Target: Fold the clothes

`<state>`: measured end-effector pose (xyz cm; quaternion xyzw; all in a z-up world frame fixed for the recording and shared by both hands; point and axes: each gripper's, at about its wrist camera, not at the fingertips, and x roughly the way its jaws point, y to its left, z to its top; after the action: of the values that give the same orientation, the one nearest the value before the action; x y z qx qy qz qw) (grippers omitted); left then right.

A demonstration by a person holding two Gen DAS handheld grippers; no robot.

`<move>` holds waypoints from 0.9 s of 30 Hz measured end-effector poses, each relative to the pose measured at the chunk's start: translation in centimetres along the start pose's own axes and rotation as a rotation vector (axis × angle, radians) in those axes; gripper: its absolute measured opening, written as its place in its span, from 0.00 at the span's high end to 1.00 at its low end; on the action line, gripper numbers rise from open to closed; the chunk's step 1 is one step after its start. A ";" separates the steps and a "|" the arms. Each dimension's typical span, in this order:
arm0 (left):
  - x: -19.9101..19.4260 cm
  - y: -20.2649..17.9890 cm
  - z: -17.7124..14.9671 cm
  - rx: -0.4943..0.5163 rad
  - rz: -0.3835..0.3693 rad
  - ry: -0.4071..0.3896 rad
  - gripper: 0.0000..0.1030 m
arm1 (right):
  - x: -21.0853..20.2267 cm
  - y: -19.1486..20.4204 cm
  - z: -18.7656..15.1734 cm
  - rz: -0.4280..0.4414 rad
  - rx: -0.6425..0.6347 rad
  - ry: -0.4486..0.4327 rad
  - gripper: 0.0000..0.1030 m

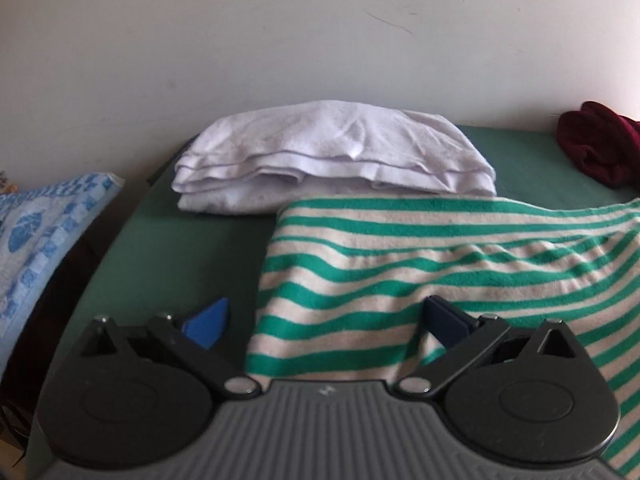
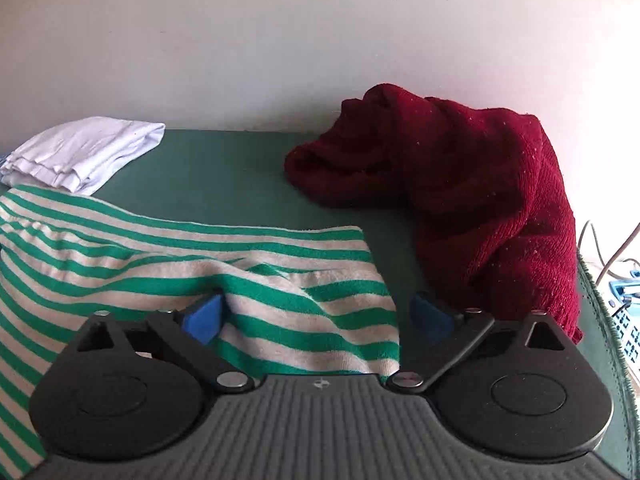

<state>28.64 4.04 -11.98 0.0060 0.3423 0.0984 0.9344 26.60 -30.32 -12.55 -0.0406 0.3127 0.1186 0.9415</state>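
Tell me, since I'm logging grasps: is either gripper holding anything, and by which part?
Nothing is held. Both the left gripper and right gripper have jaws spread wide, straddling the near corners of the striped garment without pinching it.

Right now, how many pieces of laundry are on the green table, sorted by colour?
White, folded pile: 1
Green-and-white striped, spread out: 1
Dark red, bunched up: 1
Total on the green table: 3
A blue patterned cloth lies off the table's left edge, not counted.
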 end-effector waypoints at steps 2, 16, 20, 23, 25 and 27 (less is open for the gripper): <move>0.1 -0.3 0.0 0.000 0.055 -0.006 0.01 | 0.9 -0.8 0.5 -0.023 0.008 -0.024 0.05; -0.7 -1.9 -0.1 0.098 0.161 -0.052 0.01 | 2.0 0.7 3.2 0.200 0.000 -0.013 0.37; -0.7 -1.9 -0.2 0.095 0.155 -0.051 0.01 | 5.0 -0.9 4.8 0.190 0.107 0.063 0.50; -0.9 -2.1 -0.3 0.105 0.163 -0.056 0.01 | 6.1 -2.6 5.4 0.038 0.194 0.058 0.53; -0.9 -2.1 -0.4 0.108 0.166 -0.058 0.01 | 5.2 -3.7 4.9 0.069 0.284 0.078 0.56; -0.8 -2.1 -0.4 0.110 0.166 -0.058 0.01 | 3.1 -3.4 3.9 0.153 0.301 0.138 0.49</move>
<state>28.15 1.83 -11.87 0.0883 0.3183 0.1562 0.9309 32.12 -32.38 -11.30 0.1169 0.3928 0.1387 0.9016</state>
